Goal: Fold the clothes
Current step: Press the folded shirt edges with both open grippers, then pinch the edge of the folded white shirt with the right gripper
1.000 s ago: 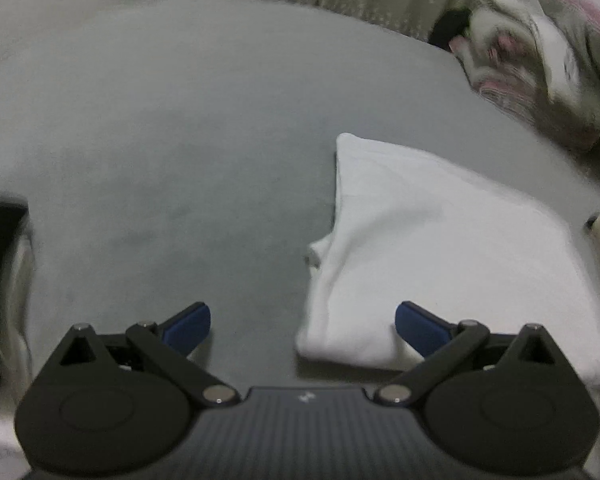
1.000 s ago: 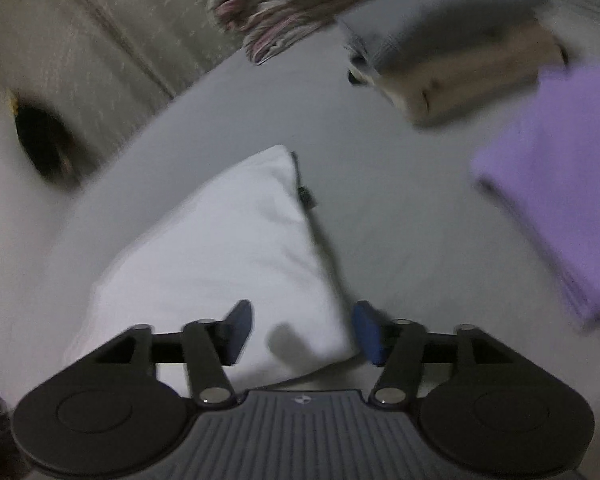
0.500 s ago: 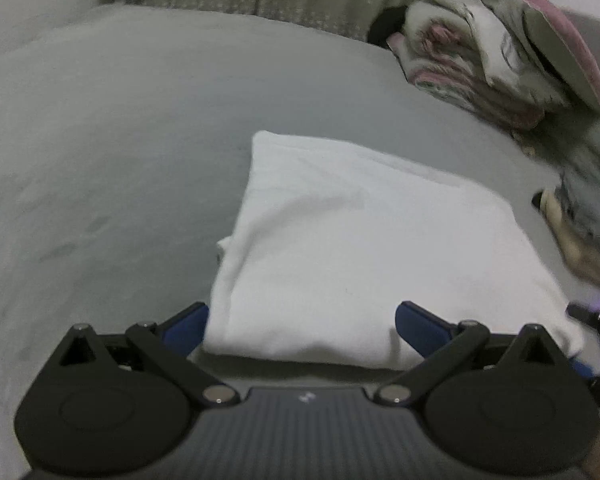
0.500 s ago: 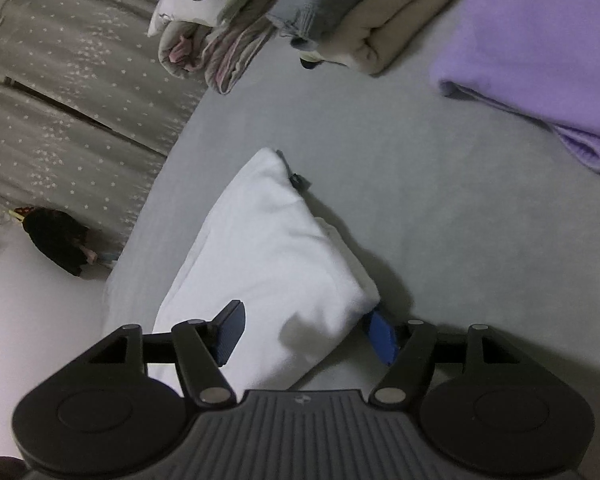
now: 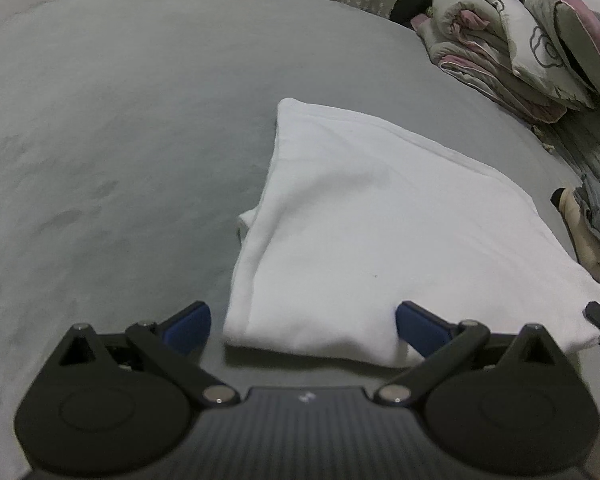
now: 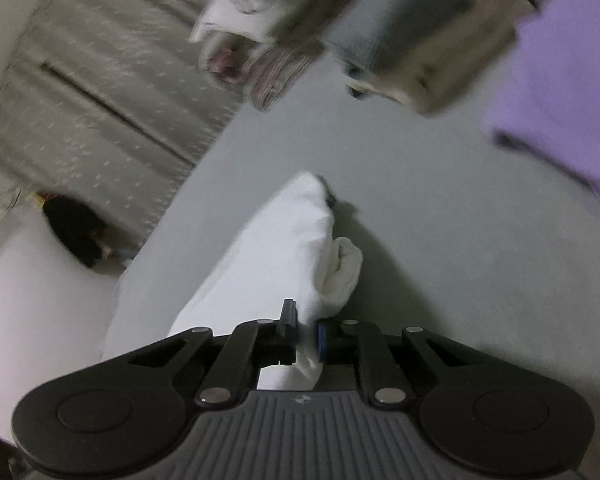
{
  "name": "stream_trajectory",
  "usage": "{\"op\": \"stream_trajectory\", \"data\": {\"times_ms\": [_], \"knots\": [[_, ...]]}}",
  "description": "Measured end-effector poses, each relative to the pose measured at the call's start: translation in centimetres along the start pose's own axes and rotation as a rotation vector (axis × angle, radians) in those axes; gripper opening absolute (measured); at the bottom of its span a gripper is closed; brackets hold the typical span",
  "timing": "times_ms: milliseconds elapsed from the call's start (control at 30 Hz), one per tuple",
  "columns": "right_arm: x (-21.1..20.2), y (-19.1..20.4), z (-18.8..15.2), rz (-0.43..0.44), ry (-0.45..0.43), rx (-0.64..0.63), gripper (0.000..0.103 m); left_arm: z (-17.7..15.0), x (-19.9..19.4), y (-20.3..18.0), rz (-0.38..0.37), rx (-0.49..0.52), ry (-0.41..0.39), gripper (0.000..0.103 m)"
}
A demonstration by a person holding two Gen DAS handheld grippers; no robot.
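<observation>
- The left gripper (image 5: 303, 322) hangs low over the grey bed (image 5: 120, 140) with its fingers spread wide; the near edge of the one folded white garment (image 5: 380, 232) lies between them, the right-hand finger seeming to touch the cloth and the left-hand one standing clear of it.
- Only this view shows the garment whole and flat in the middle of the bed, with a small flap poking out on its left side.
- Its far right shows a rolled quilt (image 5: 500, 40) and a bit of black gear at the garment's corner, cut off by the edge.
- The right gripper (image 6: 307, 334) has just been closing, and its fingers now pinch a corner of the white garment (image 6: 268, 256) between them.
- Only this view shows the dotted curtain (image 6: 100, 100) on the left and a dark lump on the floor, too blurred to name.
- Further right sit three folded pieces: one grey (image 6: 392, 28), one beige (image 6: 460, 68), one purple (image 6: 564, 92), all smeared, the purple cut off.
</observation>
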State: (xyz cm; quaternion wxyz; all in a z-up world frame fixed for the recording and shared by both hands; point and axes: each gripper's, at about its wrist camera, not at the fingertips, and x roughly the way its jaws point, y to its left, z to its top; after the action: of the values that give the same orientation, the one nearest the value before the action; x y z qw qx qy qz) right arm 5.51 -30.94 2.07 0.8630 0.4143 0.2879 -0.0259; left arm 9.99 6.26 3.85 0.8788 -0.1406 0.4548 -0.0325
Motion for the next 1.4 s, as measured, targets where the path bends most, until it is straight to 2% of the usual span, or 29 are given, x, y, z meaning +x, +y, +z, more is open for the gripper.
{"op": "stream_trajectory", "data": {"times_ms": [33,100,167,267,300,333,367,400,433,533,600,700,867,933,967,1067,1133,1200,1233,1333,1367,1400], "knots": [[0.3,-0.4,-0.1,-0.022,0.018,0.021,0.016,0.0,0.0,0.0,-0.001,0.000,0.000,0.103],[1.0,-1.8,-0.4,-0.053,0.053,0.090,0.025,0.1,0.1,-0.1,0.000,0.002,0.001,0.103],[1.2,-2.9,-0.5,-0.032,0.055,0.154,0.026,0.1,0.1,0.0,0.001,-0.001,0.002,0.103],[1.1,-2.3,-0.2,-0.024,0.052,0.121,0.041,0.0,0.0,0.0,0.003,0.000,0.001,0.103],[1.1,-2.0,-0.2,-0.026,0.049,0.105,0.042,0.0,0.0,-0.1,0.004,0.000,0.000,0.103],[1.1,-1.9,-0.4,-0.031,0.046,0.091,0.041,0.0,0.0,-0.1,0.005,0.001,-0.001,0.103],[1.0,-1.6,-0.4,-0.042,0.037,0.071,0.035,0.0,0.0,-0.1,0.006,0.002,-0.001,0.103],[1.0,-1.4,-0.4,-0.057,0.026,0.048,0.016,0.0,0.0,-0.1,0.006,0.001,-0.001,0.103],[0.8,-1.0,-0.4,-0.056,0.016,0.028,0.013,0.0,0.0,-0.1,0.005,0.001,0.000,0.103],[0.1,0.0,-0.4,-0.033,-0.009,-0.027,0.013,0.0,0.0,0.0,0.004,-0.001,0.001,0.103],[0.2,0.4,-0.6,-0.035,0.008,-0.056,0.018,0.0,0.0,0.0,0.006,0.001,0.001,0.103],[1.0,-0.5,-1.0,-0.072,0.050,-0.002,0.027,0.1,0.0,0.0,0.004,0.000,0.002,0.103],[1.1,-1.4,-1.1,-0.039,0.050,0.056,0.033,-0.1,0.0,0.0,0.010,0.005,-0.001,0.103],[1.2,-1.4,-1.2,-0.043,0.043,0.037,0.027,-0.1,0.0,0.0,0.010,0.008,-0.002,0.103],[1.2,-1.2,-1.1,-0.050,0.036,0.021,0.016,-0.1,0.0,0.0,0.010,0.009,-0.002,0.103],[0.9,-0.2,-0.9,-0.027,0.003,0.001,0.016,-0.1,0.0,0.1,0.011,0.010,-0.002,0.103],[0.8,0.3,-0.8,-0.010,0.010,-0.018,0.020,-0.1,0.0,0.0,0.013,0.011,-0.002,0.103],[1.3,0.0,-1.0,-0.021,0.038,0.000,0.032,-0.1,0.0,0.0,0.015,0.012,-0.003,0.103],[1.6,-0.2,-1.1,-0.029,0.053,0.013,0.035,-0.1,0.0,0.0,0.016,0.013,-0.003,0.103],[1.8,-0.6,-1.3,-0.022,0.053,0.035,0.034,-0.1,-0.1,0.0,0.017,0.013,-0.002,0.103],[1.6,-0.4,-1.2,-0.024,0.040,0.025,0.031,-0.1,-0.1,0.0,0.017,0.013,-0.002,0.103],[1.5,-0.2,-1.1,-0.026,0.022,0.013,0.021,-0.1,-0.1,0.0,0.017,0.013,-0.002,0.103]]}}
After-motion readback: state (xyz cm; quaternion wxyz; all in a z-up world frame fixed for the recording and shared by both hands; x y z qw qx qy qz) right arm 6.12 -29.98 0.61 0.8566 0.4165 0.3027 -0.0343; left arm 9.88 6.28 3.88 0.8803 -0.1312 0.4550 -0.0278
